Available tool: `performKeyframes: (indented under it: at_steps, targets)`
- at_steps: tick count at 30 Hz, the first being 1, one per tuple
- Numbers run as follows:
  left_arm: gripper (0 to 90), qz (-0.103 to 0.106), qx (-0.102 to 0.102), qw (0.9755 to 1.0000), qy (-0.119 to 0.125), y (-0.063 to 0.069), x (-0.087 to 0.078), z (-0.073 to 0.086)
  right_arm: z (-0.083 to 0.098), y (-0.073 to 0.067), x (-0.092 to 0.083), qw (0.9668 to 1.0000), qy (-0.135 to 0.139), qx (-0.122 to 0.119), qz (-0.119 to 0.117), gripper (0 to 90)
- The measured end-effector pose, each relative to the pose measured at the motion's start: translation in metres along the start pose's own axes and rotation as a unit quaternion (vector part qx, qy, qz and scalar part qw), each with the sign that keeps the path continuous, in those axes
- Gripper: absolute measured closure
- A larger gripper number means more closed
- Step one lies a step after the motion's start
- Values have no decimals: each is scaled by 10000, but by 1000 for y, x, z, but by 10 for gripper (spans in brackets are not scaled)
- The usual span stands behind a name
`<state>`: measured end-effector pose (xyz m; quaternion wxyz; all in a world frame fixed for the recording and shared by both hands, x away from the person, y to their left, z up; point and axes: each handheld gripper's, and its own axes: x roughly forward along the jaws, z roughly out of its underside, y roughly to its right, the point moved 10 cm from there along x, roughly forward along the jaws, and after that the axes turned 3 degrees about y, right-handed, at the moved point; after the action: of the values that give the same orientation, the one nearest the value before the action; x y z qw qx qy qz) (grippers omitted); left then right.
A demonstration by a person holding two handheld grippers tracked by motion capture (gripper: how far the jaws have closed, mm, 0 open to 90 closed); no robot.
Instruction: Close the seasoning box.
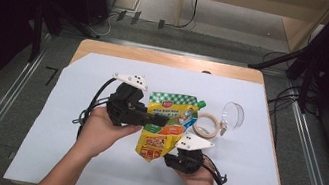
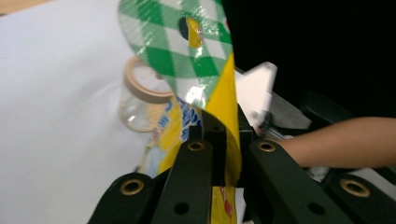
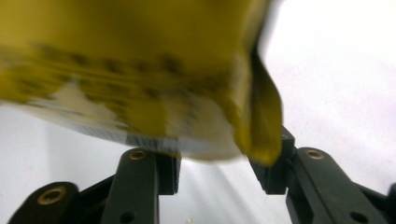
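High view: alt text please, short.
Two hand-held grippers hold a yellow and green pouch over a white-covered table: left gripper clamps its side, right gripper sits at its bottom. Tape roll and clear bowl lie beside it.

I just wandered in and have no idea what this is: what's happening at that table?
A person is handling a yellow and green pouch with two hand-held grippers. The left gripper is clamped on the pouch's edge; the right gripper has its jaws around the bottom end. A roll of tape and a clear cup lie beside it on the white sheet.
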<state>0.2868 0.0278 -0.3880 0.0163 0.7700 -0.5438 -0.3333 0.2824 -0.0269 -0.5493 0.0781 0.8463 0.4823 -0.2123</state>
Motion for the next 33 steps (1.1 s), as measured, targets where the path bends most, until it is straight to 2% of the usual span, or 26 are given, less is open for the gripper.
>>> performKeyframes:
  at_steps: [2,3,4,5,6,10,15,19,21,27,29,33]
  targets:
    - [897,-28,-35,9999,92,-5,4,-1,0,-8,1,9995,-54,-300,-3,605]
    - [890,-28,-35,9999,92,-5,4,-1,0,-8,1,9995,-54,-300,-3,605]
    - [875,-182,65,9998,100,-10,9,1,1,-16,4,9986,-170,-494,34,613]
    - [860,-182,65,9998,100,-10,9,1,1,-16,4,9986,-170,-494,34,613]
    - [846,-282,200,9993,113,-14,13,3,4,-23,8,9983,-266,-517,-20,617]
    - [830,-230,144,9991,327,-18,18,2,4,-30,8,9989,-252,-330,-231,622]
    - [797,-253,152,9987,414,-22,29,1,1,-34,4,9990,-269,-228,-284,640]
    - [784,-235,-18,9994,236,-27,39,2,-1,-39,0,9989,-238,-241,-333,661]
    - [784,-345,-61,9993,132,-29,43,2,-1,-43,0,9988,-235,-162,-394,662]
    - [772,-367,-162,9992,46,-34,54,1,-3,-45,-2,9987,-204,-42,-466,664]
    - [747,-401,-233,9989,-94,-37,59,1,-5,-46,-2,9985,-184,105,-515,665]
    - [728,-452,-333,9981,-249,-37,62,3,-8,-47,-3,9983,-148,60,-556,655]
